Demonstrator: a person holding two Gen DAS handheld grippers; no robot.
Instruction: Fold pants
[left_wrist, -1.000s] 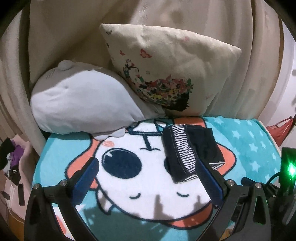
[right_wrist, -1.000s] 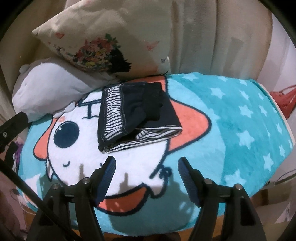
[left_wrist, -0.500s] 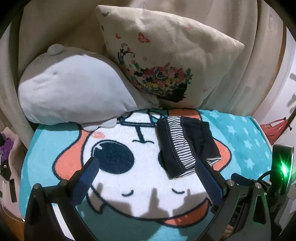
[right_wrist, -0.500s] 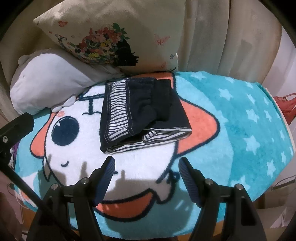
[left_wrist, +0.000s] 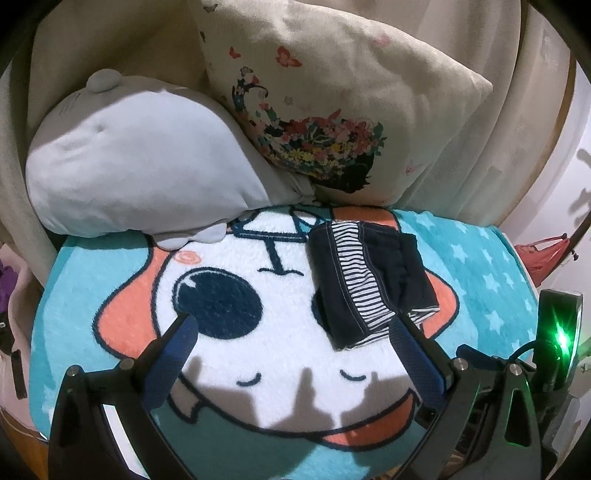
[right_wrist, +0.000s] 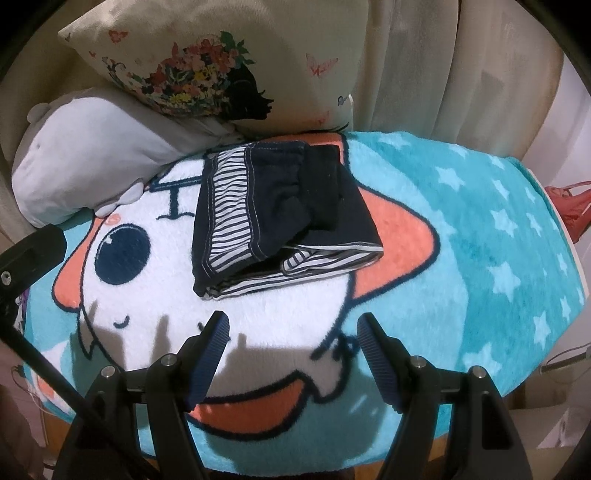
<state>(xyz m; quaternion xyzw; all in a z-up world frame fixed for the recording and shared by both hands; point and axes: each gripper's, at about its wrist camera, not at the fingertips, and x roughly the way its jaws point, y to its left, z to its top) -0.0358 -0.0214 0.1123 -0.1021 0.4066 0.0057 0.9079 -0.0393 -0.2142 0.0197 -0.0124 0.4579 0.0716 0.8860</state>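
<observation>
My left gripper (left_wrist: 291, 325) stands wide open with nothing between its blue pads; its right finger (left_wrist: 413, 354) overlaps the near corner of the pants (left_wrist: 369, 280) in view, though I cannot tell if it touches. My right gripper (right_wrist: 293, 321) is also spread wide and empty, just short of the pants' near edge. The pants lie folded into a dark, striped bundle on the cartoon blanket (right_wrist: 480, 236). Behind it lean a grey plush (left_wrist: 140, 166) and a flowered pillow (left_wrist: 332, 96).
</observation>
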